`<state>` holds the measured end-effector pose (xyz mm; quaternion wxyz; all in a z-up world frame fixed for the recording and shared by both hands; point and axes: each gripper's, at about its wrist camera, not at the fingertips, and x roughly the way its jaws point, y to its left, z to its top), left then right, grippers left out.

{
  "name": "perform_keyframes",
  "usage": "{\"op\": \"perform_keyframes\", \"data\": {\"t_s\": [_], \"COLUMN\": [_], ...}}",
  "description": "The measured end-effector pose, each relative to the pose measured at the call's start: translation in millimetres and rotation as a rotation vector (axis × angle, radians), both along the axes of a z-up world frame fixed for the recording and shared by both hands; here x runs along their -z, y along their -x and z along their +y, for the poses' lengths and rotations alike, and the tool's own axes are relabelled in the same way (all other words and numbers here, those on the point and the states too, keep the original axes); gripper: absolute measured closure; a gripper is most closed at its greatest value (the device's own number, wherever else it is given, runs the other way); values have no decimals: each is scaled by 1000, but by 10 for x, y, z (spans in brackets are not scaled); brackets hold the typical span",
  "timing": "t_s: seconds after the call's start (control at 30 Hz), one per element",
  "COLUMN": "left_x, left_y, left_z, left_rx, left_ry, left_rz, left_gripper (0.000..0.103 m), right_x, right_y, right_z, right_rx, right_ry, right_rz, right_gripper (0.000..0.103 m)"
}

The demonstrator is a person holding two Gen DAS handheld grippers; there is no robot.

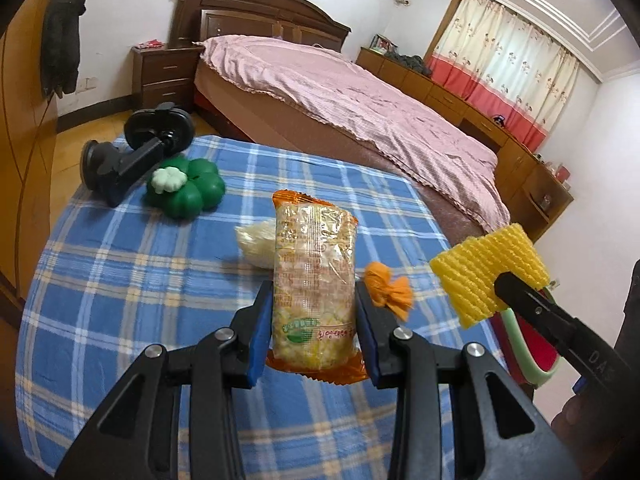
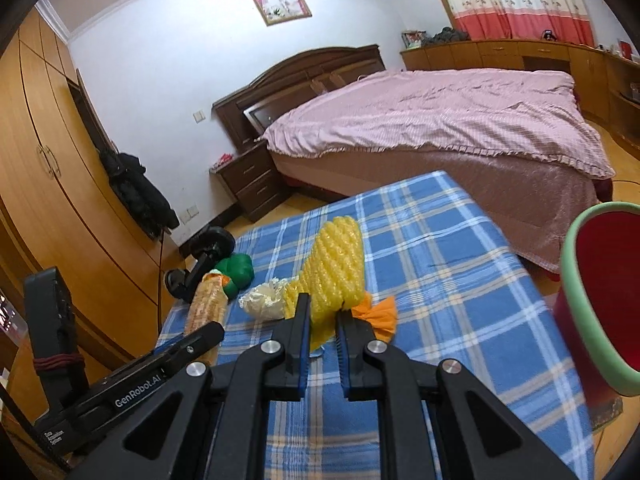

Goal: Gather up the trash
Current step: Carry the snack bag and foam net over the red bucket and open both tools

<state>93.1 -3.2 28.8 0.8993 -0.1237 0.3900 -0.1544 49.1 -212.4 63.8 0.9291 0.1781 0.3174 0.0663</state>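
Observation:
My left gripper is shut on an orange-edged snack packet and holds it upright above the blue plaid table. My right gripper is shut on a yellow foam net sleeve, also seen at the right of the left wrist view. A crumpled orange wrapper and a white crumpled plastic bag lie on the cloth behind the packet. They also show in the right wrist view, wrapper, bag. A red bin with a green rim stands off the table's right edge.
A green clover-shaped toy and a black suction mount lie at the table's far left. A bed with a pink cover stands beyond the table. A wardrobe lines the left wall.

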Motion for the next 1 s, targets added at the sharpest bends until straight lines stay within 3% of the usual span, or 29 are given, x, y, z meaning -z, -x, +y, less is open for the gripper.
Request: {"op": "perform_keyframes", "data": {"t_s": [0.57, 1.0], "left_x": [-341, -460], "left_y": [276, 295], "left_z": [-741, -1374], "left_rx": [161, 292], "left_ry": [27, 17], "left_rz": [-39, -47], "left_gripper": [64, 64], "right_x": [-238, -201], "right_y": [596, 925], "right_z": [-730, -1332], "right_rx": [146, 286], "right_ry": [-34, -77], "right_rz": [-84, -109], "right_gripper": [90, 90]}}
